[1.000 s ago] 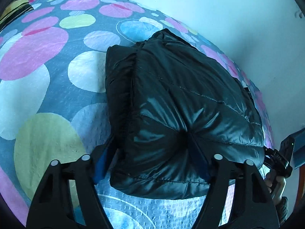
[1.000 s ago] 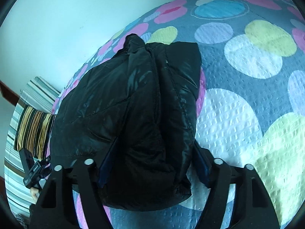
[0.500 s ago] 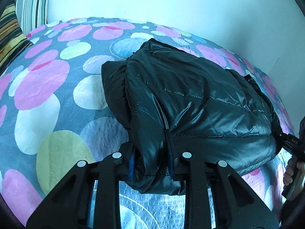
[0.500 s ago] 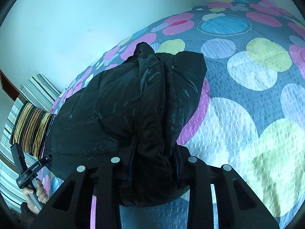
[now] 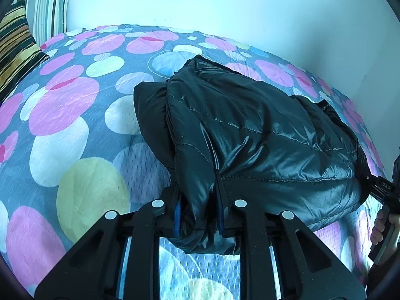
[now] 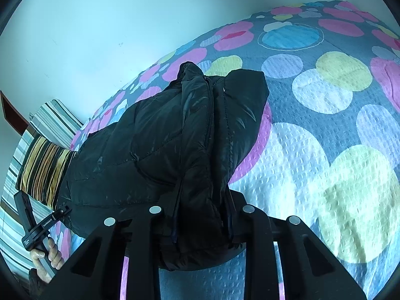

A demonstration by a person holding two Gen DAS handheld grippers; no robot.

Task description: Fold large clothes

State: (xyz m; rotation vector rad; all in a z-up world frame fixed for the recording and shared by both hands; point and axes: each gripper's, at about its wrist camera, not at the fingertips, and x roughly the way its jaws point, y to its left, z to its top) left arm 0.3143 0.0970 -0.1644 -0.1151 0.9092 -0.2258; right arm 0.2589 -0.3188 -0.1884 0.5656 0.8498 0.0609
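Note:
A black quilted puffer jacket (image 5: 250, 135) lies folded in a bundle on a bed with a dotted bedspread (image 5: 62, 115). My left gripper (image 5: 197, 200) is shut on the jacket's near left edge, with fabric bunched between the fingers. My right gripper (image 6: 202, 210) is shut on the jacket's (image 6: 162, 150) near right edge. The near edge is raised off the bedspread (image 6: 337, 175). Each gripper shows at the far side of the other's view: the right one (image 5: 382, 190) and the left one (image 6: 42, 225).
A striped pillow (image 5: 15, 37) sits at the head of the bed and also shows in the right wrist view (image 6: 42, 172). A pale wall (image 5: 225, 5) runs along the bed's far side. A hand (image 6: 50, 255) grips the left tool's handle.
Both grippers have closed on the jacket's near edge, from wide open a second ago. The edge has lifted off the bedspread and both views have tilted up.

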